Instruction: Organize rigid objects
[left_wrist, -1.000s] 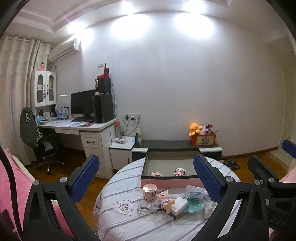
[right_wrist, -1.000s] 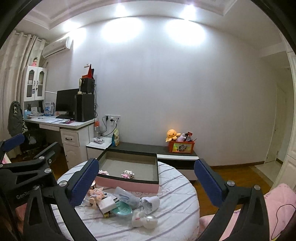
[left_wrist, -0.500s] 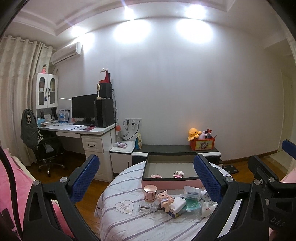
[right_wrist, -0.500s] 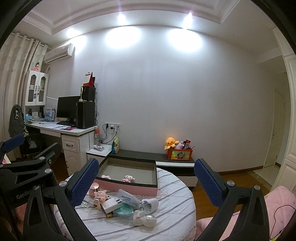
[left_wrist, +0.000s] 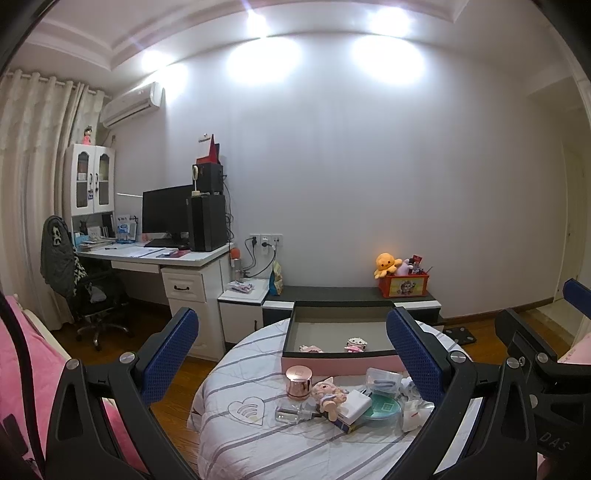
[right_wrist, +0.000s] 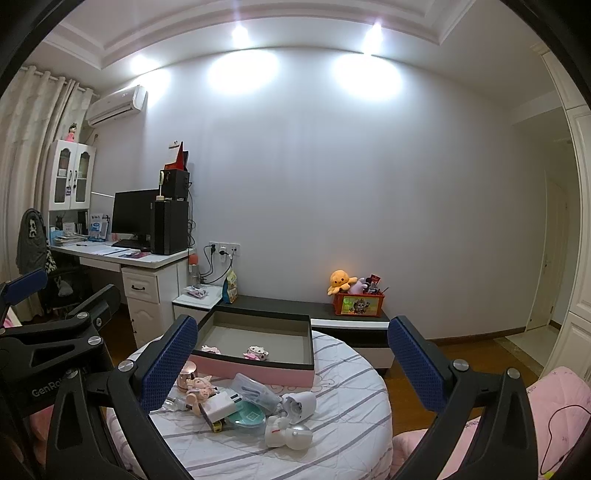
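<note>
A pile of small items lies on a round striped table (left_wrist: 236, 435): a rose-gold jar (left_wrist: 298, 382), a pink pig figurine (left_wrist: 327, 395), a white charger (left_wrist: 355, 403), a teal round case (left_wrist: 382, 405) and a clear glass bottle (left_wrist: 291, 412). A pink open box (left_wrist: 338, 363) behind them holds two small figurines (left_wrist: 355, 344). My left gripper (left_wrist: 291, 354) is open, above and short of the pile. My right gripper (right_wrist: 291, 358) is open too, above the pile (right_wrist: 243, 406) and the box (right_wrist: 255, 369). A white cup (right_wrist: 301, 405) lies on its side.
A low black-and-white cabinet (left_wrist: 351, 295) with an orange toy box (left_wrist: 402, 286) stands behind the table. A white desk (left_wrist: 162, 258) with monitor and an office chair (left_wrist: 74, 280) are at the left. Pink bedding (right_wrist: 517, 417) lies at the right.
Both views have tilted upward: more ceiling shows and the table sits lower in frame. Both grippers stay open and empty. Nothing on the table has moved.
</note>
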